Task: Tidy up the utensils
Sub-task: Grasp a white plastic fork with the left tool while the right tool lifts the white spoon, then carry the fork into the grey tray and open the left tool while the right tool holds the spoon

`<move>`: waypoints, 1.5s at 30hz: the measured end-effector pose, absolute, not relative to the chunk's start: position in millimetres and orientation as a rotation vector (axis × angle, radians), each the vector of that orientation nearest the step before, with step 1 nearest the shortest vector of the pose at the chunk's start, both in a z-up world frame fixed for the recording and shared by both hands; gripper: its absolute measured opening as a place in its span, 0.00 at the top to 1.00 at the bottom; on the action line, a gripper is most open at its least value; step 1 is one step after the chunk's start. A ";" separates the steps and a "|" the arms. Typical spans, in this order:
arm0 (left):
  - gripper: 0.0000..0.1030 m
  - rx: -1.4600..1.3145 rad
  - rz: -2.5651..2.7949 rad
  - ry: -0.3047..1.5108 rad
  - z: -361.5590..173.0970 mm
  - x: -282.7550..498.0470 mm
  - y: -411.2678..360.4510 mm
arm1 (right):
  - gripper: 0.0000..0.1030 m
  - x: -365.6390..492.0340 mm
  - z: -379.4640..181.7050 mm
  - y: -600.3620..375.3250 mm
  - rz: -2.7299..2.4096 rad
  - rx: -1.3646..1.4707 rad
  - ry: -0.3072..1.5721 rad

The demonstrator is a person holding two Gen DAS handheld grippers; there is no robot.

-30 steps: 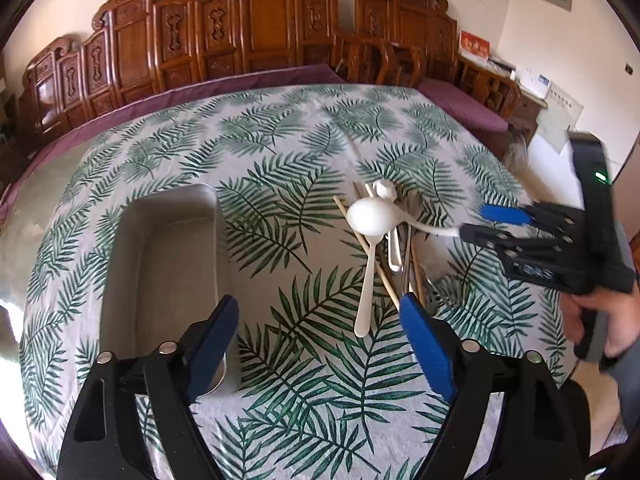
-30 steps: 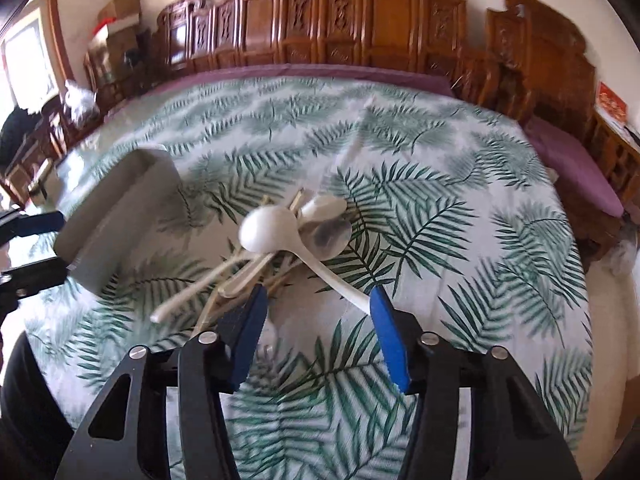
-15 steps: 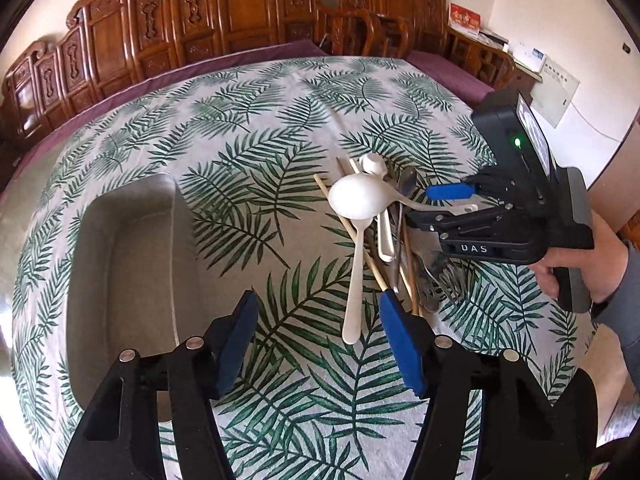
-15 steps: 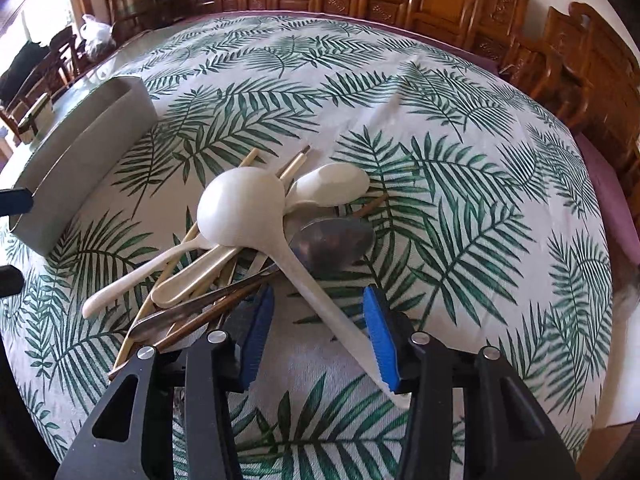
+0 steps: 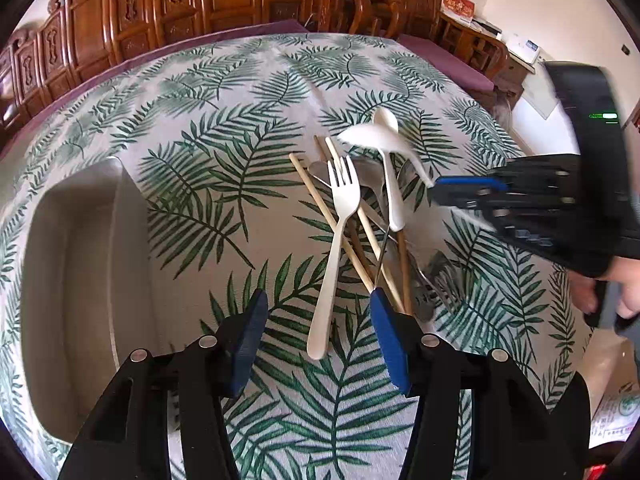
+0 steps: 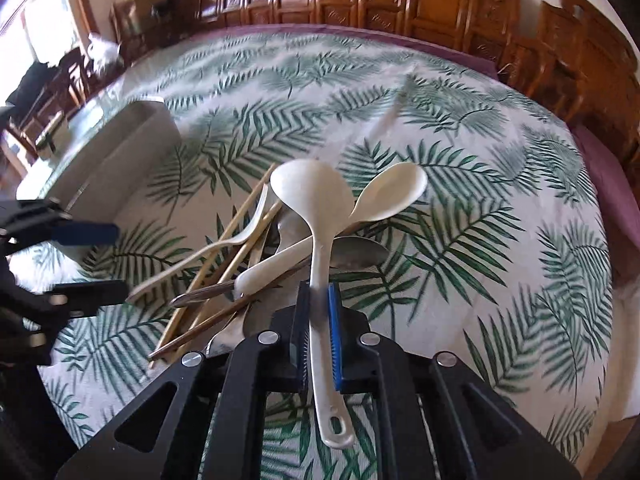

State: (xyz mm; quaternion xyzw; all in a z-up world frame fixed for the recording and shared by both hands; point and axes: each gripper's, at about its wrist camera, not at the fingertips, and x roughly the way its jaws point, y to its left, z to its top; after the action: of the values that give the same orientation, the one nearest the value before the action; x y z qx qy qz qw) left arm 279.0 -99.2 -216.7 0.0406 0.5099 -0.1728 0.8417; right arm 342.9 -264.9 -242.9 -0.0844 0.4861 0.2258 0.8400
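A pile of utensils lies mid-table: a white fork point(image 5: 337, 240), wooden chopsticks point(image 5: 344, 240), a white spoon point(image 5: 390, 184) and metal cutlery point(image 5: 432, 284). My right gripper point(image 6: 319, 308) is shut on the handle of a white ladle point(image 6: 314, 204) and holds it lifted over the pile; it shows at the right of the left wrist view point(image 5: 468, 196), with the ladle's bowl point(image 5: 372, 136) there. My left gripper point(image 5: 318, 332) is open, its fingers either side of the fork's handle end, just above the cloth.
A grey rectangular tray point(image 5: 80, 280) stands on the left of the palm-leaf tablecloth point(image 5: 240, 128); it also shows in the right wrist view point(image 6: 120, 160). Carved wooden chairs point(image 5: 240, 0) ring the table's far side. The table's edge drops off at the right.
My right gripper closed on the ladle's handle and lifted it off the pile, uncovering the white fork. My left gripper moved in closer to the fork's handle.
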 end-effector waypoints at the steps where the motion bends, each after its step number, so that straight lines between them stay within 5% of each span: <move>1: 0.52 0.091 -0.362 1.081 -219.7 280.7 -100.0 | 0.90 339.4 -239.2 -268.8 0.472 -0.156 1.022; 10: 0.67 0.140 -0.351 1.122 -241.7 294.7 -113.1 | 0.97 320.8 -225.8 -285.9 0.430 -0.072 1.001; 19: 0.94 0.132 -0.338 1.125 -245.9 301.5 -109.9 | 0.97 307.0 -215.6 -295.8 0.392 0.003 0.984; 45: 0.97 0.056 -0.380 0.977 -131.6 263.7 -49.7 | 0.97 276.5 -151.8 -228.4 0.438 0.068 0.877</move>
State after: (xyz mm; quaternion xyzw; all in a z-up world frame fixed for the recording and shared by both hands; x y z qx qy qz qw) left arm 263.7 -49.7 -131.6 0.0267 0.4662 -0.1813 0.8655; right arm 276.5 -228.4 -151.8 0.0328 0.4210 0.2105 0.8817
